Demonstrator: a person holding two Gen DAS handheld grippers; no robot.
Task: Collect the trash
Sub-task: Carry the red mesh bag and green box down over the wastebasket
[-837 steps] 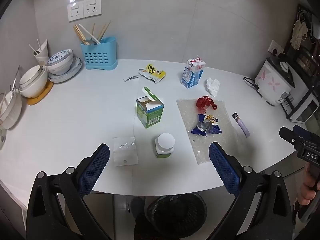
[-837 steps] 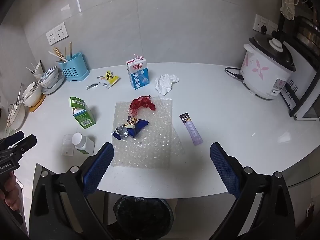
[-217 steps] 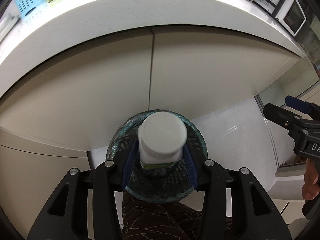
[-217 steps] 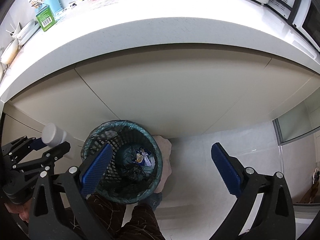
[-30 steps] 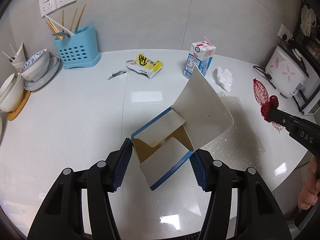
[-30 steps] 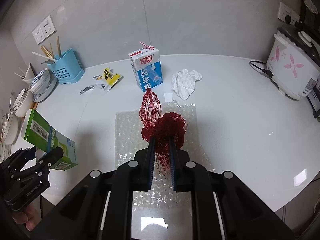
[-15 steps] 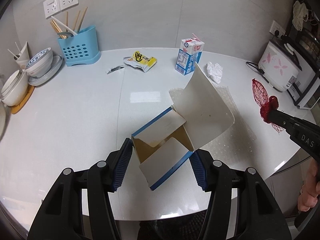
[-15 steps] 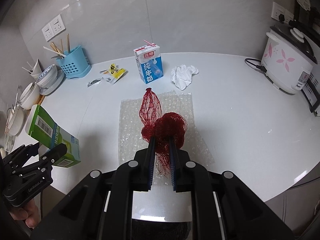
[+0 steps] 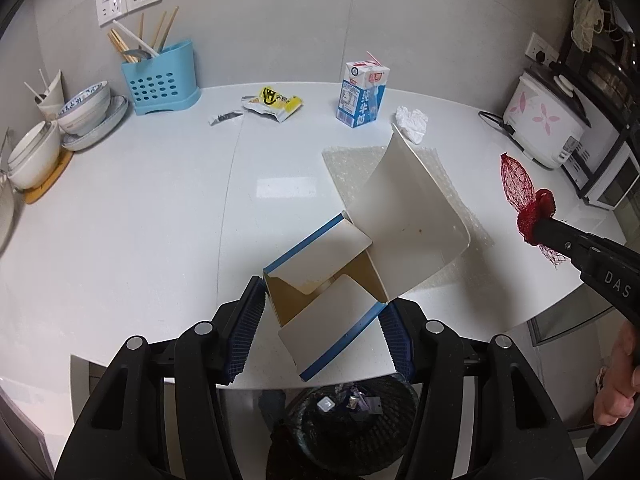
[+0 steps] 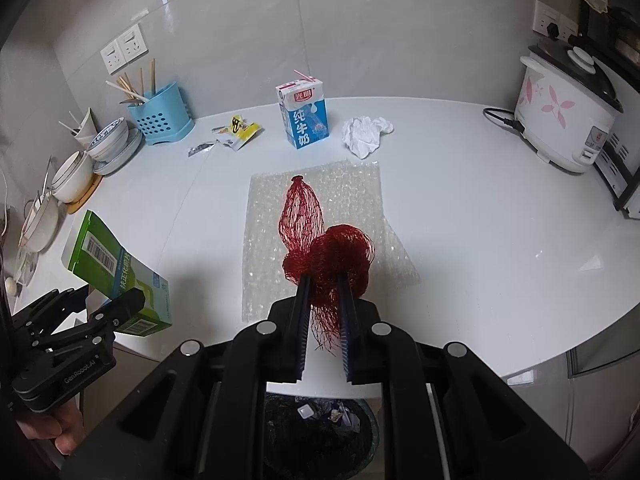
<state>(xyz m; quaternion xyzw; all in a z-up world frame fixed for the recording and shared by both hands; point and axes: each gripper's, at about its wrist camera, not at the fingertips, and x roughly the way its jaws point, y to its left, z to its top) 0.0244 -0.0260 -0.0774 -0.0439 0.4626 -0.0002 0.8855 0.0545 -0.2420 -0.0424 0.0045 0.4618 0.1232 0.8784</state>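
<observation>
Both grippers drawn back over bin (image 9: 352,420); left gripper (image 9: 322,320) grasping carton (image 9: 332,280), right gripper (image 10: 324,304) clenched on net (image 10: 328,252).

left wrist: faces down-forward over counter (image 9: 140,208) | right wrist: same | shared: counter, bin (image 10: 320,420)

Glossy white counter (image 10: 480,208); red mesh net (image 10: 320,240); cardboard box (image 9: 332,280).

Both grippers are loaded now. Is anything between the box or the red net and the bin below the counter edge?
Nothing visible. The bin sits open below the counter edge, under the net and box; only trash lies inside.
</observation>
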